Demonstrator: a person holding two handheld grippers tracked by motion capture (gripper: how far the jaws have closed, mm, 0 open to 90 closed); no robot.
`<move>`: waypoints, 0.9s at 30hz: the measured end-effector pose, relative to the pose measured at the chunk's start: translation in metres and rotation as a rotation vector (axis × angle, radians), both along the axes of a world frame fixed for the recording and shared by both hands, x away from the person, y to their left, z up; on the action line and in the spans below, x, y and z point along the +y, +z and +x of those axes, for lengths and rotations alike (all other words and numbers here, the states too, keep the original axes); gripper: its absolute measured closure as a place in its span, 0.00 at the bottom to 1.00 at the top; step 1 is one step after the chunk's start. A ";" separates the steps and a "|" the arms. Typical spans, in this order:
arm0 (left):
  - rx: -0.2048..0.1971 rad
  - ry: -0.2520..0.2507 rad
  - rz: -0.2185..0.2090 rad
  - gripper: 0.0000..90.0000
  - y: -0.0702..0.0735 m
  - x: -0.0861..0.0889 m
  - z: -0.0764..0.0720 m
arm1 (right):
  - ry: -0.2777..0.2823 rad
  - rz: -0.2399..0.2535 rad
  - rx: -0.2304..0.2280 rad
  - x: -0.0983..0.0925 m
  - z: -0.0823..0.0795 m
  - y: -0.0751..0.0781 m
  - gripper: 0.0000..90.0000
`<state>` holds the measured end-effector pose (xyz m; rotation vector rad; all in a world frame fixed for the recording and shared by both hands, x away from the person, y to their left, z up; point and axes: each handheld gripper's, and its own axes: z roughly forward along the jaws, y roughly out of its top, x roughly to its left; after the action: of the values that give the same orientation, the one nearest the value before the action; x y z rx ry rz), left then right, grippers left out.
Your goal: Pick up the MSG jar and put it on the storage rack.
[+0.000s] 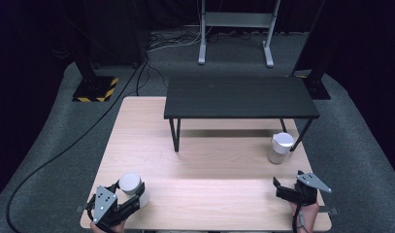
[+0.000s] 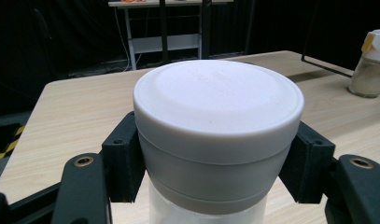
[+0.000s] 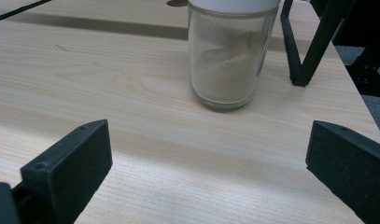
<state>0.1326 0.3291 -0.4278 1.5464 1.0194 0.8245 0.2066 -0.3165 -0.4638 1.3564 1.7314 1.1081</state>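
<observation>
White-lidded jar between left gripper jaws

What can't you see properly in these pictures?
- Left gripper view: the near jar is cut off by the bottom edge, so what's inside can't be told.
- Right gripper view: the far jar loses its lid at the top edge.
- High view: the black shelf hides the wooden table beneath it.
- High view: both hands are cut off at the bottom edge.

High view looks down over the whole bench; each gripper view sits low and close, sharing the far-right jar.
</observation>
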 end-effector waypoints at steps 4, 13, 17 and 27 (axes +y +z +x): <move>0.001 -0.010 0.002 0.38 0.002 -0.002 0.004 | 0.003 0.002 0.001 -0.001 0.000 0.000 0.00; 0.010 -0.041 -0.003 0.38 0.004 -0.009 0.015 | 0.005 0.000 0.001 -0.001 0.000 0.000 0.00; 0.015 -0.054 -0.004 0.38 0.005 -0.012 0.020 | 0.006 -0.001 0.001 -0.001 0.000 0.000 0.00; 0.016 -0.080 -0.021 0.38 0.008 -0.018 0.031 | 0.007 -0.004 0.004 0.000 0.001 0.001 0.00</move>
<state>0.1640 0.3116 -0.4198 1.5681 0.9685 0.7446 0.2072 -0.3166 -0.4631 1.3515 1.7422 1.1058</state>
